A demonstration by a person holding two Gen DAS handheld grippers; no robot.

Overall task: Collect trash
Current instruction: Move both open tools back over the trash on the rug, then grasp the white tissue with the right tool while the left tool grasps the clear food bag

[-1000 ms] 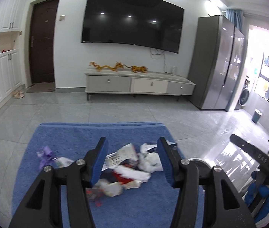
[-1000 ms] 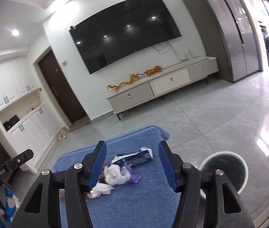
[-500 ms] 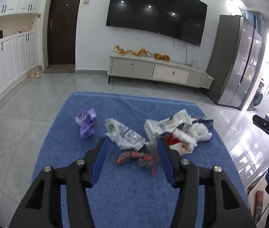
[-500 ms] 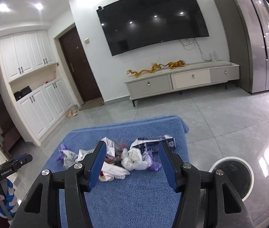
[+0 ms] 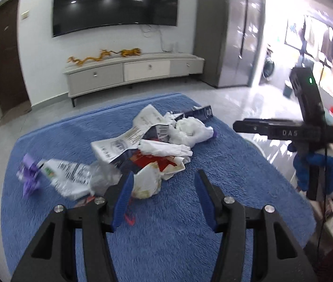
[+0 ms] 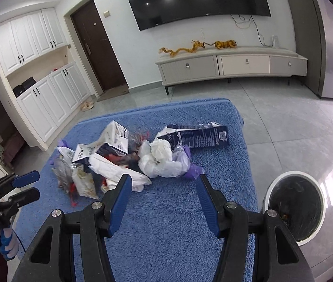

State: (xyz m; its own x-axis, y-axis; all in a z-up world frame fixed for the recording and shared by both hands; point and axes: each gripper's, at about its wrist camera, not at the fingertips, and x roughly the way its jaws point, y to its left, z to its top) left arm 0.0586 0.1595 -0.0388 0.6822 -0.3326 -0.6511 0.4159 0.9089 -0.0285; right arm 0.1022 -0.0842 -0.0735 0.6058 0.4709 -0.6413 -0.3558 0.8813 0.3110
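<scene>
Now we hold both grippers above the blue rug [image 6: 185, 230], left gripper [image 5: 162, 196] and right gripper [image 6: 164, 199] with fingers apart and empty. Trash pile [image 6: 128, 159] lies on the rug, bin [image 6: 294, 205] beside it.

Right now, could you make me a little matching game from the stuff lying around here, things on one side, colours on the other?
Things:
1. rug
2. long flattened carton
3. crumpled plastic bag
4. dragon figure

Colours:
A. golden yellow
B. white
C. bright blue
D. dark navy with white print

Pairs: 1-C, 2-D, 3-B, 4-A
</scene>
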